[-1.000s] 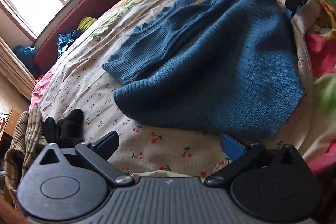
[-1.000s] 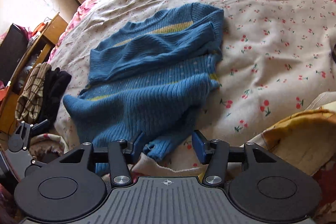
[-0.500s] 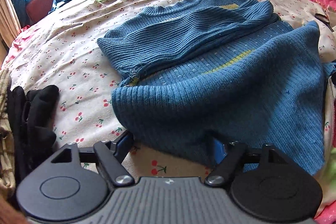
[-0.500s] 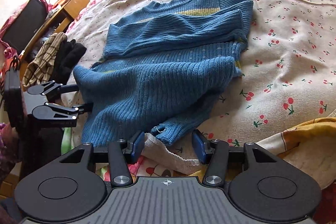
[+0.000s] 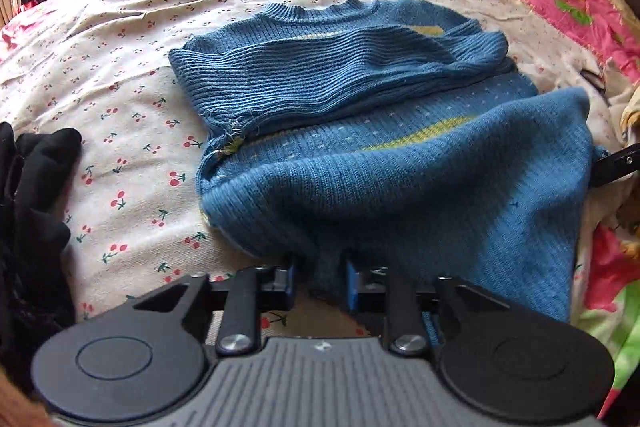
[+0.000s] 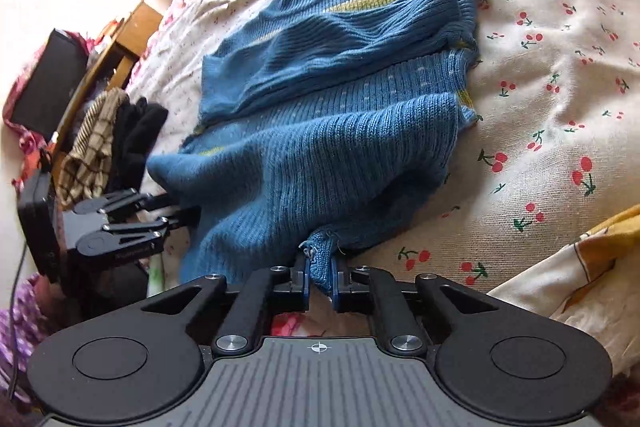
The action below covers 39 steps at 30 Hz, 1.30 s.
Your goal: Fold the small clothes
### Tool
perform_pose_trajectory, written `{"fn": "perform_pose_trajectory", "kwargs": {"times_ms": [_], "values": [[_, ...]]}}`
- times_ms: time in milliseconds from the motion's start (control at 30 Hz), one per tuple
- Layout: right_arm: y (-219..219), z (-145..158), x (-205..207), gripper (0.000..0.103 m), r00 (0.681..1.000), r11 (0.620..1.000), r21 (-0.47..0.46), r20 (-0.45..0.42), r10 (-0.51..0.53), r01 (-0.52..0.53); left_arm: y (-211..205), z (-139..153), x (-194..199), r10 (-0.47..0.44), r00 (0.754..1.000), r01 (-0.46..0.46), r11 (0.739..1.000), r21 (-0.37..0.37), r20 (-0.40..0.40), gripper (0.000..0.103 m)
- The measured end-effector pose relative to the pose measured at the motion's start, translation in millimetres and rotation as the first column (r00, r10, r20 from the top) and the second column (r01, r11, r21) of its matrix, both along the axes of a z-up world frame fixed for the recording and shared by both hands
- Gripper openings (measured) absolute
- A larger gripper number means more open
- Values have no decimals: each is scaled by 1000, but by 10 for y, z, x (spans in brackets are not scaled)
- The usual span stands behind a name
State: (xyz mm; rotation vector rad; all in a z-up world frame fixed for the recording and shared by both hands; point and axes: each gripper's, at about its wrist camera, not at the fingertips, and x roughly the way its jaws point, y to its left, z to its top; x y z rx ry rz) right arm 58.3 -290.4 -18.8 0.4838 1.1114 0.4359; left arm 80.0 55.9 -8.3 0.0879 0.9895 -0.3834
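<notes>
1. A blue ribbed knit sweater with yellow stripes [image 5: 340, 95] is spread on a bed covered by a cream sheet printed with red cherries [image 5: 132, 131]; its collar lies at the far side and both sleeves are folded across the chest.

2. The near hem of the sweater is bunched and raised off the sheet at two points, one for each gripper.

3. The left gripper [image 5: 320, 281], wide open a second ago with nothing in it, is seen closing; its jaws now stand narrow, with a fold of the hem pinched between the blue pads.

4. The right gripper [image 6: 320, 273], half open a second ago around a frayed hem corner, is likewise closing, and that corner is now clamped between its nearly shut jaws.

5. In the right wrist view the left gripper is seen at the opposite hem corner, so the bottom edge is held at both ends.

6. With both corners secured, the picking-up step is judged complete; the hem would next be carried toward the collar to fold the body in half.

7. A pile of black and checked garments [image 6: 116, 135] lies beside the sweater at the bed's edge, apart from it.
</notes>
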Motion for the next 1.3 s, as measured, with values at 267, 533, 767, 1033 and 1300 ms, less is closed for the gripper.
{"fn": "perform_pose_trajectory", "kwargs": {"times_ms": [267,533,767,1033,1300], "values": [[-103,490,84,9,984,940,336,132,-117,66,152,410,377,56,998,-49,938,-343,12,31],[-224,444,1195,13,894,906,242,208,-397,346,516,61,1177,323,936,-350,822,-449,-140,35],[-58,324,1070,15,918,961,72,285,-275,266,560,172,693,342,939,-309,893,-327,45,57],[-5,260,844,17,932,975,-24,299,-205,222,14,263,260,50,926,-92,991,95,373,63],[-178,99,847,18,937,960,11,218,-275,279,-678,-154,94,-339,782,34,861,507,524,71]]}}
